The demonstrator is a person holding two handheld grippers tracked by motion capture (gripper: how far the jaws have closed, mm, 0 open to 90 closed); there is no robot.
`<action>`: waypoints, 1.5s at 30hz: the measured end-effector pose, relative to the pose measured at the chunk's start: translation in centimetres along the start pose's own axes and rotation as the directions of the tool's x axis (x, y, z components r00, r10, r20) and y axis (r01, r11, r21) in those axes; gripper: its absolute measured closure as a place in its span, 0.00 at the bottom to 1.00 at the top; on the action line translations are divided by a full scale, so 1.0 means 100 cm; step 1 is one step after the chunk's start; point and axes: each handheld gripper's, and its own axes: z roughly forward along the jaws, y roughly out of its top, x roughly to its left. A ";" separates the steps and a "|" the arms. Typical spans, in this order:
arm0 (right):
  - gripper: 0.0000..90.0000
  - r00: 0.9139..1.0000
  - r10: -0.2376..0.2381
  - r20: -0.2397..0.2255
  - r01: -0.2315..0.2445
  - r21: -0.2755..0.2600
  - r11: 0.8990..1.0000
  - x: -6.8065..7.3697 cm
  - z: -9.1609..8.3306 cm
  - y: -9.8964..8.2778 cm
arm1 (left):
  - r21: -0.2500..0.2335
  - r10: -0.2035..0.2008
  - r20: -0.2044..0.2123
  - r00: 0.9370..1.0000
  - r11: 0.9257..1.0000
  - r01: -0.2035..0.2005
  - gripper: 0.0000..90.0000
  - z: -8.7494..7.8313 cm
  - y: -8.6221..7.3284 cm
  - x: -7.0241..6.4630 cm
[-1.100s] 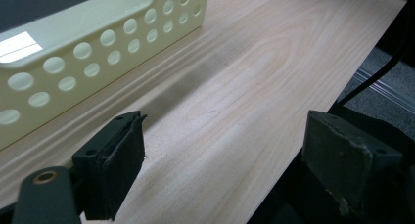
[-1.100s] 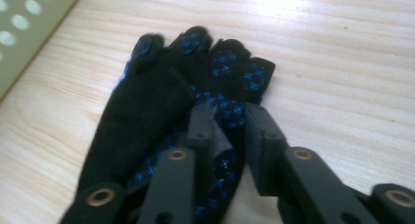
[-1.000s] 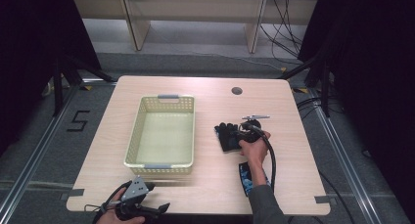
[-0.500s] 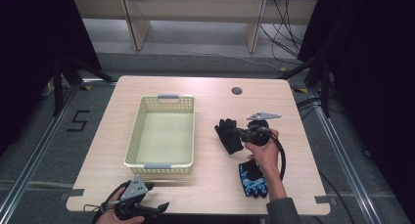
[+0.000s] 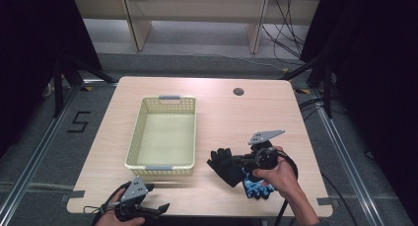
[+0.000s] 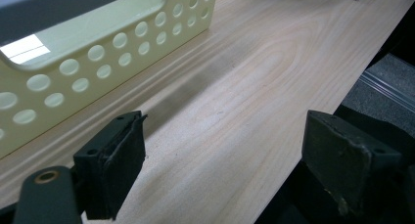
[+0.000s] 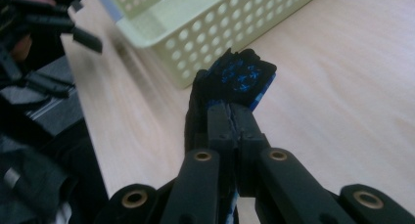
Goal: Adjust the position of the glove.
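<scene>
my right gripper (image 7: 234, 123) sits low in the middle of the right gripper view with its jaws pressed together on the cuff of a black glove (image 7: 235, 82), which sticks up past the tips and shows blue print on its upper face. in the high view that gripper (image 5: 235, 160) lies at the lower right of the frame, turned toward the left, my right hand (image 5: 279, 172) wrapped round its body and the grey plate standing above it; the black glove (image 5: 224, 163) hangs from the tips, just right of the basket. a second glove (image 5: 255, 187), black and blue, lies on the table (image 5: 222, 115) right under my right hand, below the held one. the pale yellow basket (image 5: 162, 165) sits left of centre in the high view, near the glove but apart from it. my left gripper (image 5: 156, 209) rests at the bottom left edge of that view, and in the left gripper view its jaws stand wide apart over bare wood with nothing between them, the basket's holed wall (image 6: 112, 43) at upper left.
</scene>
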 end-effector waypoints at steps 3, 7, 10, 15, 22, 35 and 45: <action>0.99 0.997 -0.064 -0.030 0.065 0.049 0.997 0.004 0.009 -0.003 | -0.012 -0.002 -0.011 1.000 1.000 0.002 0.18 0.001 -0.001 -0.001; 0.99 0.985 -0.155 -0.077 0.164 0.130 0.978 0.006 0.026 -0.001 | -0.024 0.014 -0.012 1.000 1.000 -0.015 0.18 0.002 0.000 -0.001; 0.99 0.977 -0.193 -0.094 0.207 0.180 0.962 0.007 0.040 0.000 | -0.018 -0.007 -0.009 1.000 1.000 0.006 0.18 0.003 -0.001 -0.003; 0.99 0.966 -0.240 -0.098 0.258 0.287 0.922 0.006 0.061 0.002 | 0.006 0.055 -0.010 0.998 0.998 -0.055 0.19 0.003 0.000 -0.003; 0.99 0.952 -0.284 -0.115 0.306 0.345 0.887 -0.003 0.074 0.001 | 0.005 0.054 -0.004 0.999 0.999 -0.054 0.20 0.010 -0.001 -0.010; 0.75 0.970 -0.212 0.119 0.199 0.117 0.973 0.004 0.036 -0.001 | -0.002 0.093 0.050 0.994 0.996 -0.093 0.24 0.019 0.003 -0.020; 0.80 0.977 -0.028 0.211 0.040 -0.050 0.998 0.033 0.002 -0.061 | 0.009 0.119 0.083 0.989 0.993 -0.120 0.29 0.026 0.011 -0.029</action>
